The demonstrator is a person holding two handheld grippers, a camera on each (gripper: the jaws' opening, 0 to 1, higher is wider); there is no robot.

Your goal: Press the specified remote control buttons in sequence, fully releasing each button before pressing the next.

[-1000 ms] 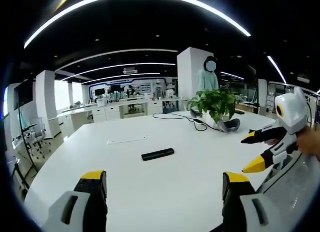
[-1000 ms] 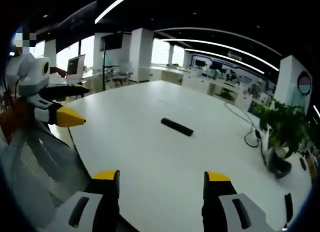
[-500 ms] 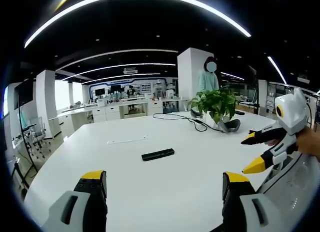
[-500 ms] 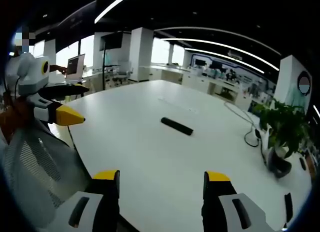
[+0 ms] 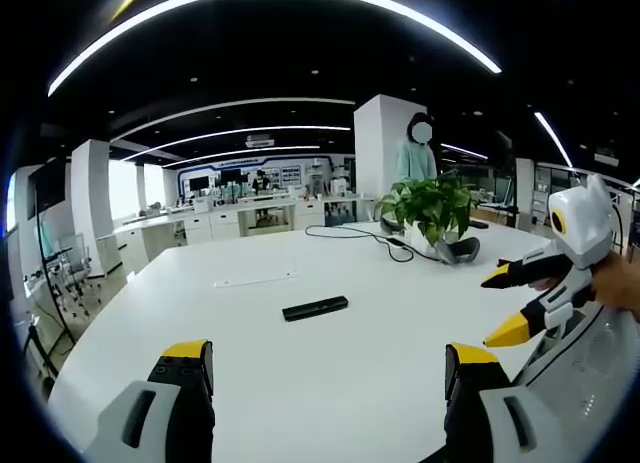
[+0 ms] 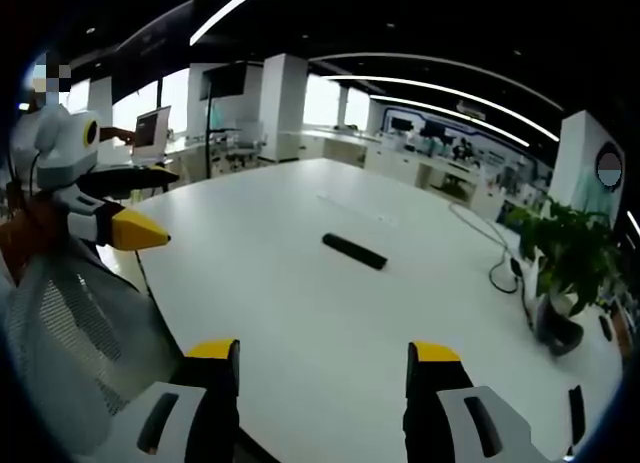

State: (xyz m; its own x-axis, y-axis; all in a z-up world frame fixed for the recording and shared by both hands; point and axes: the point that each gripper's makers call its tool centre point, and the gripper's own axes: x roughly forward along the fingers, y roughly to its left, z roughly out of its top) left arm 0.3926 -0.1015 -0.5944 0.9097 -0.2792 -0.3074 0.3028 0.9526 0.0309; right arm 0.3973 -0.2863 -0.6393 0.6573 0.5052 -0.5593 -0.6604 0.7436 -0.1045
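White and broad, the tabletop (image 5: pixel 330 383) runs away from both cameras under an office hall with long ceiling lights. Nearest in the left gripper view, the left gripper (image 5: pixel 328 368) hangs above the near tabletop rim with its yellow-tipped jaws spread wide and nothing between them; the right gripper (image 6: pixel 325 363) sits likewise in its own view, jaws apart and empty. Against the pictures from a second ago nothing has shifted that can be made out: grippers, remote and plant sit where they did. Past the jaws lies a wide bare stretch of tabletop, and then the remote control (image 5: pixel 315 308), a slim black bar lying flat near the middle, well apart from both grippers and from every edge; the right gripper view shows it (image 6: pixel 354 252) too, angled. Its buttons are too small to tell. Beyond it a potted plant (image 5: pixel 430 208) stands toward the far edge with a dark cable (image 5: pixel 365 236) trailing beside it. Farther back stands a person (image 5: pixel 415 158) by a white pillar.
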